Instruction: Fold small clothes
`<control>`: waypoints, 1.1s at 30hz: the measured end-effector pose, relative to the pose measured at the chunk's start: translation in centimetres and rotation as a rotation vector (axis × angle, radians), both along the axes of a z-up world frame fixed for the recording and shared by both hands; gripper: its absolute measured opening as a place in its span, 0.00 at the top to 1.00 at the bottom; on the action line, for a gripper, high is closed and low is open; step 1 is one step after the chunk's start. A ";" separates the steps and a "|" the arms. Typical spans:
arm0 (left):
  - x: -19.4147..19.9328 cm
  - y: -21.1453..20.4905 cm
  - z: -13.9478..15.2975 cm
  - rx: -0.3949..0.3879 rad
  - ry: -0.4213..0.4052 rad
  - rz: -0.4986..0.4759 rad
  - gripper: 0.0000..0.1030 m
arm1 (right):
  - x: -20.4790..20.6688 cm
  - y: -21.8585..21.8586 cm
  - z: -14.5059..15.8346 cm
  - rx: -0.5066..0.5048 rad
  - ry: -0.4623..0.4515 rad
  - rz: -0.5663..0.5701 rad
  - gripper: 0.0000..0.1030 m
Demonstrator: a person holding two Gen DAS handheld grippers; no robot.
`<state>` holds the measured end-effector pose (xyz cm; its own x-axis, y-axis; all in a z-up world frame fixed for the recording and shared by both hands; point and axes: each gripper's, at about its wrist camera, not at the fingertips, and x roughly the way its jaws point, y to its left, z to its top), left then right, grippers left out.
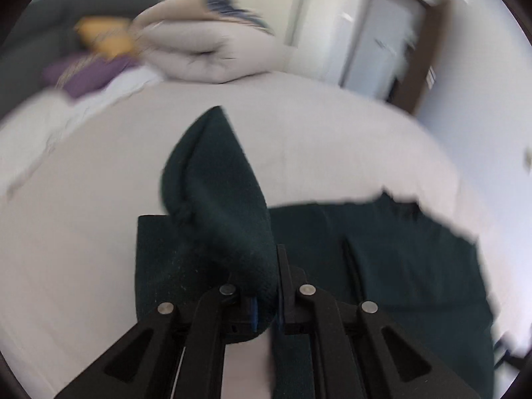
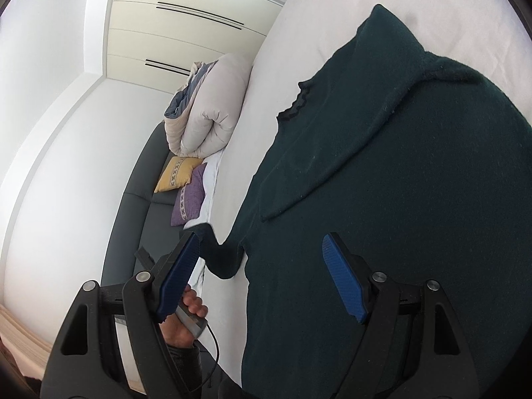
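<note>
A dark green sweater [image 2: 382, 199] lies spread on the white bed [image 2: 415, 6], one sleeve folded across its body. It also shows in the left wrist view [image 1: 399, 259]. My left gripper [image 1: 266, 302] is shut on a bunched part of the sweater [image 1: 216, 193], which rises up in front of the camera above the bed. My right gripper [image 2: 266, 279] is open and empty, its blue pads [image 2: 344, 282] hovering over the sweater's lower part.
A rolled beige duvet [image 2: 206, 109] lies at the bed's far end, also in the left wrist view [image 1: 206, 50]. Yellow [image 2: 178, 173] and purple [image 2: 189, 196] cushions rest on a dark sofa [image 2: 133, 219]. A hand [image 2: 186, 316] holds the other gripper's handle. A wardrobe [image 2: 186, 26] stands behind.
</note>
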<state>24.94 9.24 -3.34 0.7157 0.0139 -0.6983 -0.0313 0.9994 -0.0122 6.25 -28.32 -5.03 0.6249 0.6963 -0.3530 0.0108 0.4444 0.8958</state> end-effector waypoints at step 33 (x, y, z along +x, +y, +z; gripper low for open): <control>-8.3 -7.1 -4.0 0.008 -0.080 -0.157 0.36 | 16.7 15.9 -3.6 -0.195 0.192 0.302 0.93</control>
<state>16.66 2.10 -7.37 0.7629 -0.0974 -0.6391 0.1261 0.9920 -0.0006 22.96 -12.39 -8.62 0.3124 0.7473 -0.5865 0.0125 0.6141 0.7891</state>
